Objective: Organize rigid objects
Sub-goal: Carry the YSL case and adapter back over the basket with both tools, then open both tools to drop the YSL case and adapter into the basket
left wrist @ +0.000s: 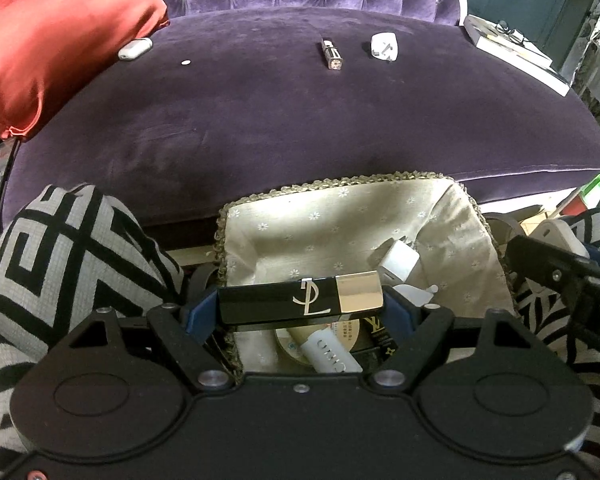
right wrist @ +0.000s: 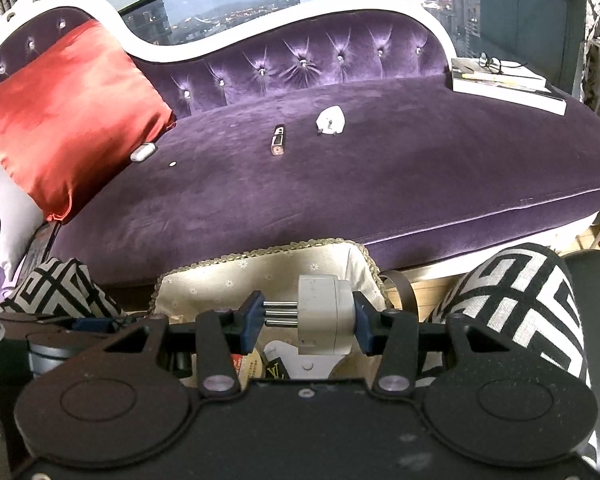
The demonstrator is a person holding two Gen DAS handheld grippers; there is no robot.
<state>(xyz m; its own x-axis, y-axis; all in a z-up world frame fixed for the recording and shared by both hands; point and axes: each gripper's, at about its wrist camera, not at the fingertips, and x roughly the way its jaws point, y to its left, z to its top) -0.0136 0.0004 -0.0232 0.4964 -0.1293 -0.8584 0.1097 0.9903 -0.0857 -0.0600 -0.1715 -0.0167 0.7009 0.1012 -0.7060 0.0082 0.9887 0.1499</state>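
My left gripper (left wrist: 302, 306) was clamped on a black-and-gold lipstick (left wrist: 300, 298), held crosswise by its two ends between the blue pads, over the near part of the basket (left wrist: 340, 208). My right gripper (right wrist: 306, 316) was nearly closed on a white plug adapter (right wrist: 326, 314): one pad pressed its body, the other met the tips of its three metal pins, and it too hung over the basket (right wrist: 260, 268).

Below the lipstick, in the basket's cloth-lined bottom, I saw a white tube (left wrist: 328, 350) lying over a round tin (left wrist: 352, 330), a small dark box with gold print (left wrist: 380, 334) beside them, and a white charger (left wrist: 400, 260) toward the far right corner. The basket stood on the floor against the front edge of the sofa (left wrist: 300, 120), between two black-and-white patterned cushions (left wrist: 60, 248).

Farther out, on the purple seat, three things were left toward the back edge: a white earbud case (left wrist: 135, 49) touching the red pillow (left wrist: 60, 32) at the left, a second lipstick (left wrist: 332, 54) lying near the middle, and a white plug (left wrist: 384, 46) just right of it, prongs up. A tiny white speck (left wrist: 185, 63) sat near the case. At the seat's right end lay a stack of books (left wrist: 512, 56) with glasses (left wrist: 510, 32) on top.
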